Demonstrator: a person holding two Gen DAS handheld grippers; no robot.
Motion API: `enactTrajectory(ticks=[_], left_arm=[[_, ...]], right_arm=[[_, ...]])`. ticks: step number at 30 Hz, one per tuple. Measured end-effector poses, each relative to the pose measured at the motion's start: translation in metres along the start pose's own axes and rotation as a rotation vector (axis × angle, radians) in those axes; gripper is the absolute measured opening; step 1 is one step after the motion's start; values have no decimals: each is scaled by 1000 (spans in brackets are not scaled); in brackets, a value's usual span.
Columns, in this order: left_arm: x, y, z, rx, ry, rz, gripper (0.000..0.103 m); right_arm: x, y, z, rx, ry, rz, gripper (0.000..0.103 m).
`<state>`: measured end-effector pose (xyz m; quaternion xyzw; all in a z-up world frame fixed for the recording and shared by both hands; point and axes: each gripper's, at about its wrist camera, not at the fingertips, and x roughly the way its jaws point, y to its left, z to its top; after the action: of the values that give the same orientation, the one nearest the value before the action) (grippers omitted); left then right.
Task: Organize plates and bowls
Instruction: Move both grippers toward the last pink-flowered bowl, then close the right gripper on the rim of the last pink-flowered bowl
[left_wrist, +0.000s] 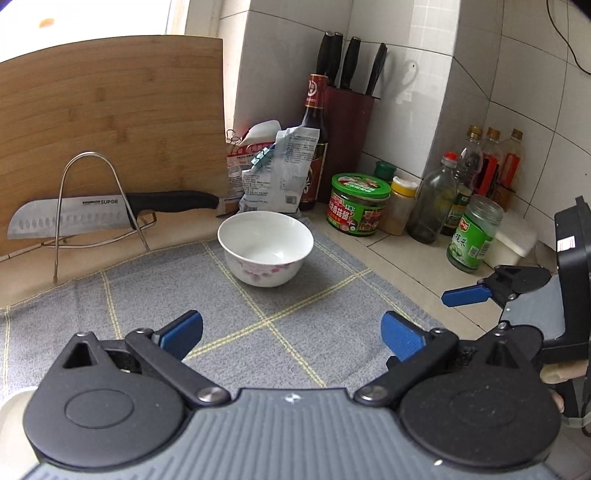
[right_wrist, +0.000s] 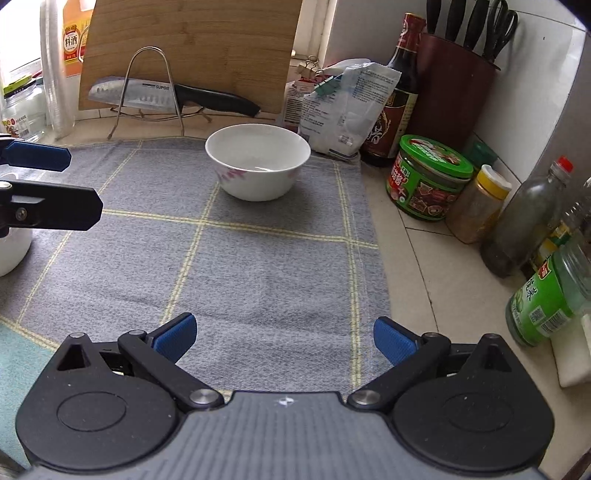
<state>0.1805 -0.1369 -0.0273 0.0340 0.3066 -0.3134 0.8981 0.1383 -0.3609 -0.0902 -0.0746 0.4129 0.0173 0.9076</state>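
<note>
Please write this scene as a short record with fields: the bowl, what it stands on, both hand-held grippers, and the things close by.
bowl: white bowl with pink flowers, upright, looks empty
surface: grey checked cloth on the counter
left hand-held gripper: open, holds nothing, short of the bowl
right hand-held gripper: open, holds nothing, short of the bowl
behind bowl: knife on wire rack, cutting board
beside cloth: green-lidded jar

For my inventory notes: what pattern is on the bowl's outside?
Pink floral print on the white bowl; clearest in the left wrist view.
</note>
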Motion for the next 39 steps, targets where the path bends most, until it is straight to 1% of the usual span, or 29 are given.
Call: enactTrajectory(ticks=[1,5,10,15,18,22,26,30,39], left_arm=[[5,-3,1,-3,-8,19,102],[25,-7,0,-18,-27,47,102],[61,-12,-1,-12,-39,123,102],[98,-15,2,4,-38,177,102],[114,-15,5,12,-40,196,102],[132,-16,11,34,-32,229,102],[142,-14,13,36,-32,249,102],[151,-12,16,41,-32,271,102],[161,-10,19,45,-39,260,100]], right_arm=[[3,-4,2,-3,-2,-1,103],[16,-22,22,-25,-15,1,103],[34,-44,47,-39,-29,-24,103],[47,-59,74,-61,-72,0,103],[57,-64,89,-64,-76,44,103],[73,-68,103,-59,-66,138,103],[86,-65,115,-65,-64,224,103],[99,-59,127,-94,-66,281,103],[123,-48,153,-162,-57,406,102]])
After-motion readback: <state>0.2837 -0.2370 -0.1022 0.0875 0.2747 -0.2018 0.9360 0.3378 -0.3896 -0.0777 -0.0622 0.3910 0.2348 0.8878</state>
